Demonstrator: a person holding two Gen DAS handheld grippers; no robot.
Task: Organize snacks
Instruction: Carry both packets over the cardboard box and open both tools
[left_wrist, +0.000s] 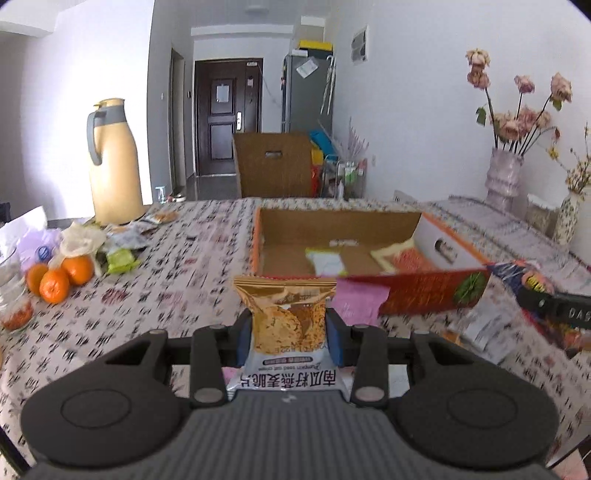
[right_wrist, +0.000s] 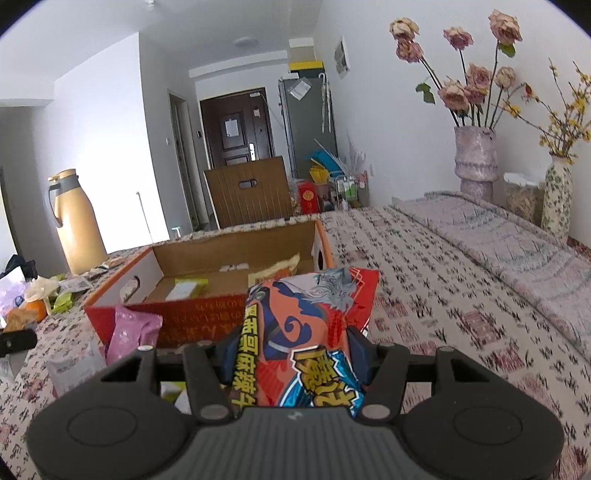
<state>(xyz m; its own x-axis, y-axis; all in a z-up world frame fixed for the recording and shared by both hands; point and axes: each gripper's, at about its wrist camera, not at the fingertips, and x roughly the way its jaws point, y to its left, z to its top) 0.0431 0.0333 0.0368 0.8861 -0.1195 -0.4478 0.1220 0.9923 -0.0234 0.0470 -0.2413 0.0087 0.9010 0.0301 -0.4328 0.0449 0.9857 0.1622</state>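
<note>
My left gripper is shut on a gold oat crisp packet, held above the table just in front of the red cardboard box. My right gripper is shut on a red and blue snack bag, near the front right corner of the same box. The box is open and holds a white-green packet and an orange packet. The right gripper with its bag also shows at the right edge of the left wrist view. A pink packet leans against the box front.
A yellow thermos, oranges and several loose packets lie at the table's left. Vases with dried flowers stand at the far right by the wall. More packets lie right of the box. A wooden chair stands behind the table.
</note>
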